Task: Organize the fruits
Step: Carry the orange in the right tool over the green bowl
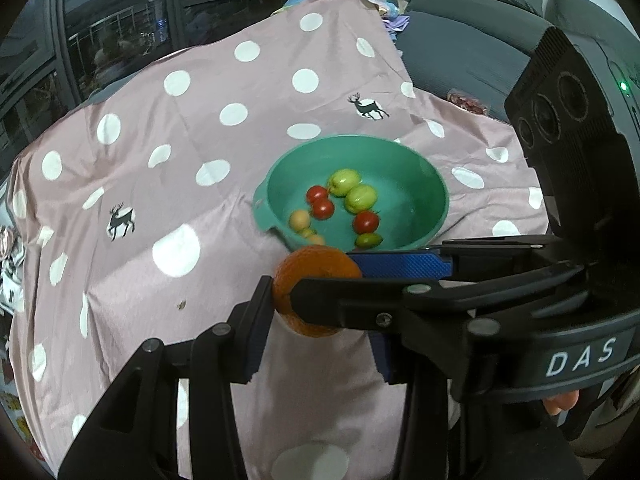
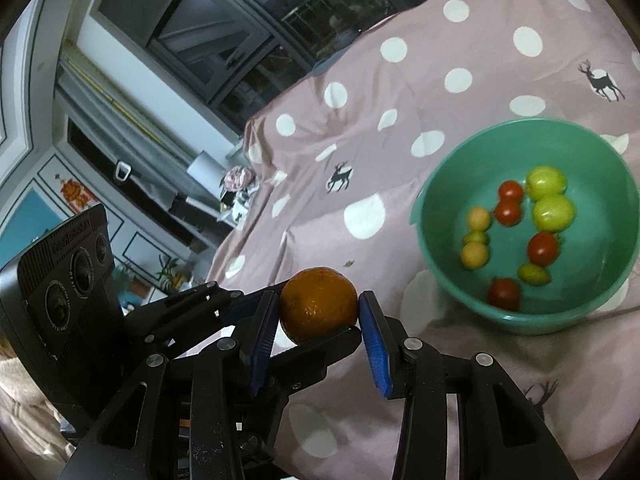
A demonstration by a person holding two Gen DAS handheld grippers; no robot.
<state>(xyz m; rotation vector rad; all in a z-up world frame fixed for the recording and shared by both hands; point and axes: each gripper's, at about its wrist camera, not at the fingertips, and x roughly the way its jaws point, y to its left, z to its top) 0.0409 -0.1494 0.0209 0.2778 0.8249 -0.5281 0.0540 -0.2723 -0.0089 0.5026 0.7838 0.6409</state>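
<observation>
An orange [image 1: 316,280] [image 2: 318,304] is held in the air in front of a green bowl [image 1: 436,196] [image 2: 440,184]. Both grippers meet at it. In the right wrist view my right gripper [image 2: 320,312] has its blue pads on both sides of the orange. In the left wrist view my left gripper [image 1: 320,320] surrounds the orange, and the right gripper's fingers [image 1: 400,266] cross from the right and clamp it. Whether the left pads press it I cannot tell. The bowl holds several small red, green and yellow fruits [image 1: 352,192] [image 2: 548,208].
A pink tablecloth with white dots and deer prints [image 1: 200,120] [image 2: 360,120] covers the table. A grey sofa [image 1: 460,40] stands behind it. Dark windows [image 2: 240,40] and a cluttered shelf [image 2: 236,188] are at the far left.
</observation>
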